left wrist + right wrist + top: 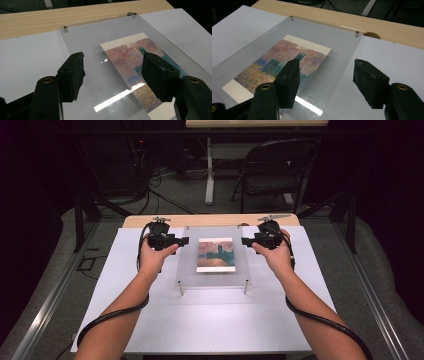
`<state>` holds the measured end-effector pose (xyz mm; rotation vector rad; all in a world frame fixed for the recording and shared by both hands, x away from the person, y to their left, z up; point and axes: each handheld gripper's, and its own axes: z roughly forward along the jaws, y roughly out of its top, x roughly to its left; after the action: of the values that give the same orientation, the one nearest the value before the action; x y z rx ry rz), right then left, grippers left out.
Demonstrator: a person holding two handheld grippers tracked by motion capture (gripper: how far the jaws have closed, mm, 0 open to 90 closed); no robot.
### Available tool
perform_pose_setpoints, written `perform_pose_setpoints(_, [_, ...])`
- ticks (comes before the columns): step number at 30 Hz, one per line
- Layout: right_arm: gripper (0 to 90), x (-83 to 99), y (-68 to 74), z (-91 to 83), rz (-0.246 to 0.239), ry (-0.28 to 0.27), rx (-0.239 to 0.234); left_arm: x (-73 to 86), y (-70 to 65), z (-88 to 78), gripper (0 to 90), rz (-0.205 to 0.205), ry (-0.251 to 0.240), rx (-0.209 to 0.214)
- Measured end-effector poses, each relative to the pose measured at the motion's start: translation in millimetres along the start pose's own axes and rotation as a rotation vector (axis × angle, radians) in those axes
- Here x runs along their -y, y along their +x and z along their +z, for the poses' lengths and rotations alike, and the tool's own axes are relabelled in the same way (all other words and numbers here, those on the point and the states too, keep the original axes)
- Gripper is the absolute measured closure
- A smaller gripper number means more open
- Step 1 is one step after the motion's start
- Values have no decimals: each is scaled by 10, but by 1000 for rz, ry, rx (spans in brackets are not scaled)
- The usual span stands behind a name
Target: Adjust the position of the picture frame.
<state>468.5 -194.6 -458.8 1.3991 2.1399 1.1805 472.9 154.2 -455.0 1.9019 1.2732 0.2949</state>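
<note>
Two bare forearms come in from the bottom of the high view and angle inward and forward over the white sheet (210,315) that covers the table (210,220); a black cable trails back along each arm; each hand is wrapped round a gripper's body, wrists roughly level, the two hands at about the same depth. Between them lies the clear acrylic panel (215,275), raised off the sheet on small metal standoff posts (181,289) at its corners, with a painted print (215,254) of reddish sky and blue-green towers lying under it, near the panel's middle. To the panel's left the left gripper (186,240) points its jaws inward toward that edge; in the left gripper view its jaws stand wide apart above the panel, nothing between the pads, one pad over bare acrylic and the other over the print's edge. On the opposite side, the right gripper (243,241) mirrors it; in the right gripper view its jaws are likewise spread and empty, one over the print's corner, the other over the white sheet beyond the panel's edge; whether either touches the panel cannot be told.
</note>
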Motion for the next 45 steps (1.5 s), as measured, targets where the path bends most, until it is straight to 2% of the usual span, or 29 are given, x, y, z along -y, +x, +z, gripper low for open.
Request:
perform_pose_setpoints(1, [377, 0, 0, 0, 0, 0, 0, 0, 0, 0, 346, 0, 0, 0])
perform_pose_setpoints(3, [378, -20, 4, 88, -3, 8, 0, -19, 19, 74, 348, -25, 4, 11])
perform_pose_setpoints(6, [379, -29, -2, 182, -11, 21, -2, -37, 40, 137, 371, -22, 4, 4])
perform_pose_setpoints(12, [379, -11, -33, 343, 46, 42, -14, -33, 103, 246, 366, -54, -14, -10])
perform_pose_setpoints(15, [378, 28, -55, 405, 78, 46, -20, 6, 135, 317, 362, -69, -1, -15])
perform_pose_setpoints(18, [378, 70, -79, 456, 88, 54, -17, 62, 175, 379, 358, -91, 17, -14])
perform_pose_setpoints(23, [371, 122, -113, 488, 100, 69, -16, 138, 212, 464, 348, -110, 38, -21])
perform_pose_setpoints(30, [364, 205, -211, 519, 166, 77, -29, 221, 259, 568, 338, -136, 67, -12])
perform_pose_setpoints(45, [348, 295, -163, 640, 177, 126, -66, 306, 267, 672, 337, -154, 88, 12])
